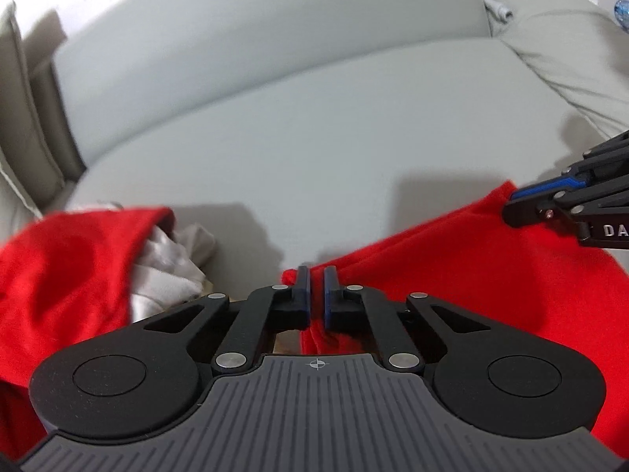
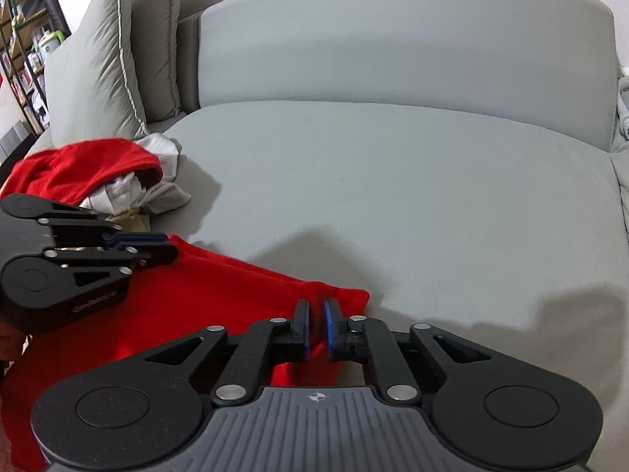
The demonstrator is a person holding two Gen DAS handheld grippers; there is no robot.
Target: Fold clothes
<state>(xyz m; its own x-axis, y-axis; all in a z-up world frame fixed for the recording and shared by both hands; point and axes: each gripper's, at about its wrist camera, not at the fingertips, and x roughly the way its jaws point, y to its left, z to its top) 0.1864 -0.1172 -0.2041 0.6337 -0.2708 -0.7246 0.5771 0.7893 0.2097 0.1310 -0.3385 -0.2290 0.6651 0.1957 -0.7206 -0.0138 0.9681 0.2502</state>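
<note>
a red garment (image 2: pixel 220 287) is spread at the near edge of the grey sofa seat (image 2: pixel 393 181), its upper edge stretched as a line between the two grippers, running from left to right across the seat front. the left gripper (image 1: pixel 316 275) is seen nearly closed, with a corner of the red cloth pinched between its pads; the right gripper (image 2: pixel 316 308) is held at the opposite corner, its jaws a little apart, with a bunched fold of the same cloth caught between them. each corner is thus served by its own hand. ahead of that edge a broad bare stretch of seat is left open toward the backrest (image 2: pixel 393 47), which looks to be the free way for a fold. to the left, a heap of red and white clothes (image 2: pixel 118 177) is piled near the cushions (image 2: pixel 102 63), so room is judged tighter on that side.
</note>
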